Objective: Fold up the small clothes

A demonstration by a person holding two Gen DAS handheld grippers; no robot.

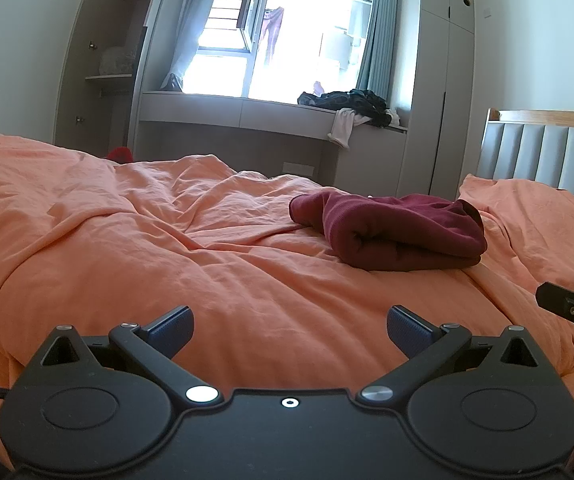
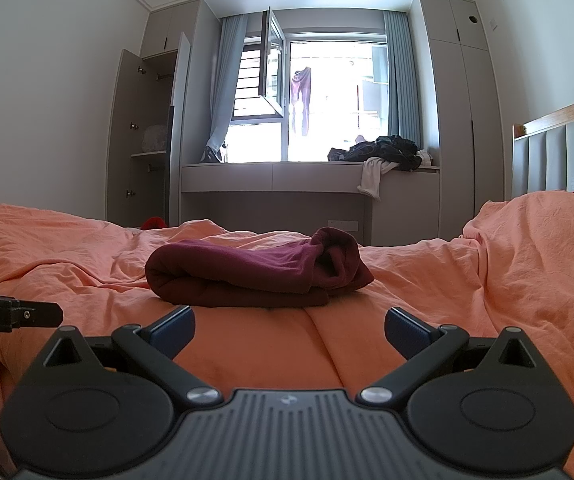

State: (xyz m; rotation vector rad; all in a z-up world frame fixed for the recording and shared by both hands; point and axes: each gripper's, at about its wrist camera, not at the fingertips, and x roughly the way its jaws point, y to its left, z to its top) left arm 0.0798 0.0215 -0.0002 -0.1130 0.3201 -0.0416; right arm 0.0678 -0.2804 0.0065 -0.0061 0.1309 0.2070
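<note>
Both grippers, left gripper point(image 1: 290, 330) and right gripper point(image 2: 290, 330), hover with fingers released above the orange duvet point(image 1: 147, 240), near a folded maroon garment point(image 2: 255, 274).

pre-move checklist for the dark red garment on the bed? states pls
1. Left tongs open, holding nothing: ok.
2. Right tongs open, holding nothing: ok.
3. Dark red garment in view of both cameras, on the orange bedding: ok.
4. Garment folded neatly: not ok, one end is bunched.
5. Bedding under it flat: not ok, wrinkled.
6. Fold finished: cannot tell.
</note>
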